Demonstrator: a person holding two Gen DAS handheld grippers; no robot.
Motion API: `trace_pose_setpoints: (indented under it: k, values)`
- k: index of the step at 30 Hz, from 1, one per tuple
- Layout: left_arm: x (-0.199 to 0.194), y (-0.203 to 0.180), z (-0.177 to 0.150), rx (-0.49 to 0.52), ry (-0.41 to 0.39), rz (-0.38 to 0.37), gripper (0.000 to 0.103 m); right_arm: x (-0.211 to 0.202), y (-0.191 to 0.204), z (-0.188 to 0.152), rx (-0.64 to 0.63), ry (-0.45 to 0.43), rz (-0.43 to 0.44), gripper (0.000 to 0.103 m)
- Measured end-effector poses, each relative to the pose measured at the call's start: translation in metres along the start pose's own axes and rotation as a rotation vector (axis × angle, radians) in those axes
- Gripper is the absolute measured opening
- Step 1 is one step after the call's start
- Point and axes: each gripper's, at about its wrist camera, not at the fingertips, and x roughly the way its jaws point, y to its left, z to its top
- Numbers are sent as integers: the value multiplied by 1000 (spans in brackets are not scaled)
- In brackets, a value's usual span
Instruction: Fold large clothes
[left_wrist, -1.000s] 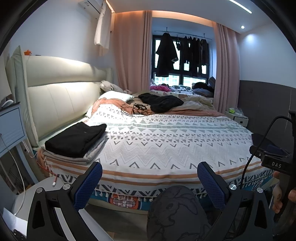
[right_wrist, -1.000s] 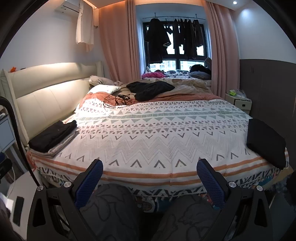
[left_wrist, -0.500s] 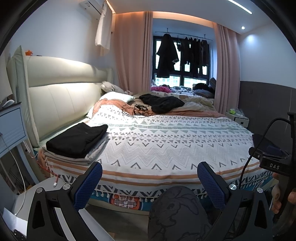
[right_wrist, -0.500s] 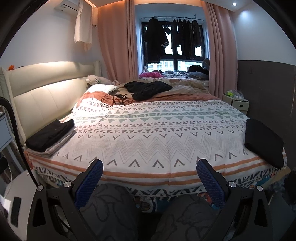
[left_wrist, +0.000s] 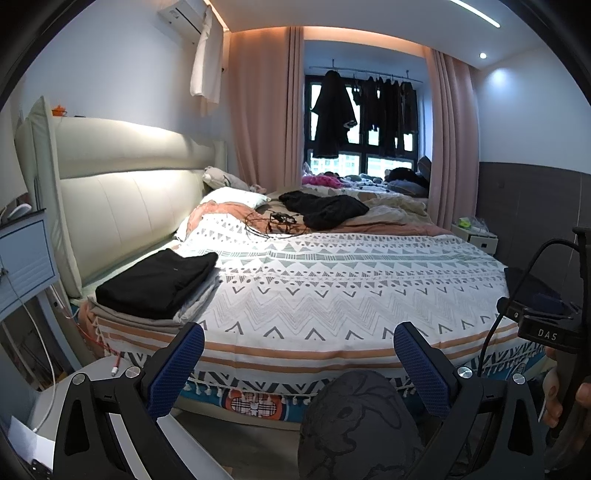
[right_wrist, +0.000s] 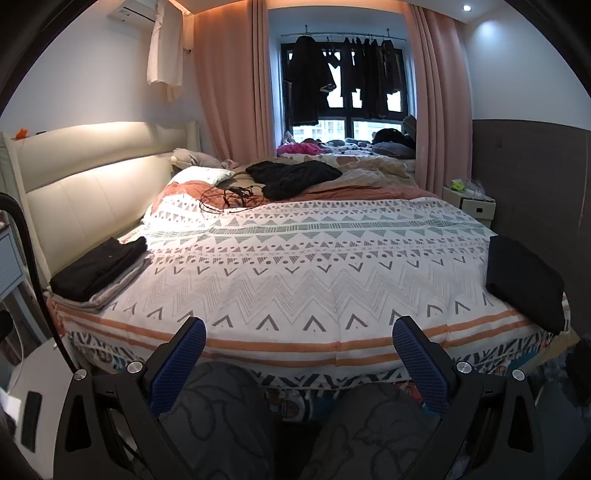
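Observation:
A bed with a zigzag-patterned cover (left_wrist: 332, 288) (right_wrist: 314, 266) fills both views. A folded black garment on grey folded cloth (left_wrist: 159, 280) (right_wrist: 99, 267) lies at its near left corner. A crumpled black garment (left_wrist: 325, 208) (right_wrist: 291, 177) sits far back by the pillows. Another folded black piece (right_wrist: 524, 280) rests at the bed's right edge. My left gripper (left_wrist: 299, 362) and right gripper (right_wrist: 299, 354) are both open and empty, held before the bed's foot above a person's knees (right_wrist: 221, 413).
Tangled cables (left_wrist: 273, 225) lie near the pillows. A blue bedside cabinet (left_wrist: 22, 258) stands at left, a white nightstand (right_wrist: 469, 199) at right. Dark clothes hang in the window (left_wrist: 362, 110). The right gripper's handle and a hand (left_wrist: 554, 369) show in the left wrist view.
Both views drift slightly; the bed appears a little closer and lower in frame. Both grippers stay open and empty.

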Motion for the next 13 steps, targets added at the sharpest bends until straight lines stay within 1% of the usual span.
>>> trace_pose_setpoints:
  k: [6, 13]
  values:
    - [-8, 2, 3, -1, -14, -9, 103, -3, -3, -2, 4, 4, -2, 101]
    - [-18, 10, 9, -13, -41, -13, 103, -12, -10, 5, 16, -12, -20, 101]
